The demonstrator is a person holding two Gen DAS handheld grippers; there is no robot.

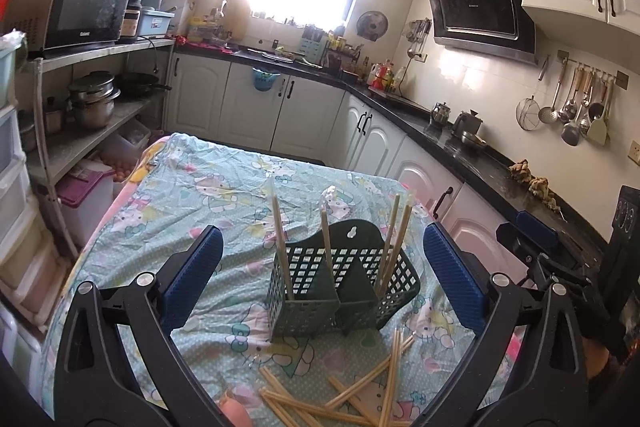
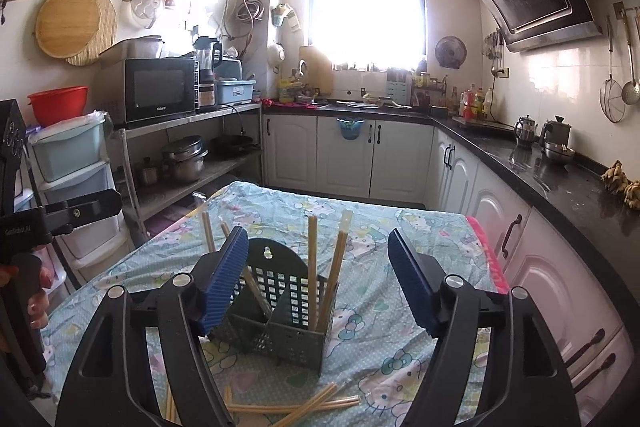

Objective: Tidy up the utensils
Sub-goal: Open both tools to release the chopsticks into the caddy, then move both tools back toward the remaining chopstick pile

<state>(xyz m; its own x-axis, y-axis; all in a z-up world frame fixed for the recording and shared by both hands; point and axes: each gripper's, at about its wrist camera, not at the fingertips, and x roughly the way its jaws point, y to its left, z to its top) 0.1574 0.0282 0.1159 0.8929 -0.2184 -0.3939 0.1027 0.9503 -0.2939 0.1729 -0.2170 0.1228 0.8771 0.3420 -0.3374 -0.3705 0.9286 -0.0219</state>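
Right now the chopsticks (image 1: 344,395) are split between two places: a loose, crossed heap on the cloth (image 1: 224,195) nearest me, and several standing upright in the caddy (image 1: 340,291) just behind that heap. The caddy is a dark green lattice basket with a divider, and sticks lean in both its left and right compartments. Those lean against the walls because the compartments are wide and nothing else props them.

Both my grippers hang above the table, pointed at the caddy. On my left gripper (image 1: 322,279) the blue fingers (image 1: 192,271) are spread wide with nothing between them, framing the caddy on either side. My right gripper (image 2: 318,279) is likewise spread and empty, its left finger (image 2: 224,279) overlapping the caddy's near corner in that view; I cannot tell whether it touches.

I judge the job partly done, with the heap still to go in.

The left view shows the heap most fully, down by the bottom edge, and my right gripper off at its right margin. The right view shows fewer of the loose sticks but looks more directly into the right compartment, and it catches my left hand (image 2: 36,291) on its handle at the left edge.
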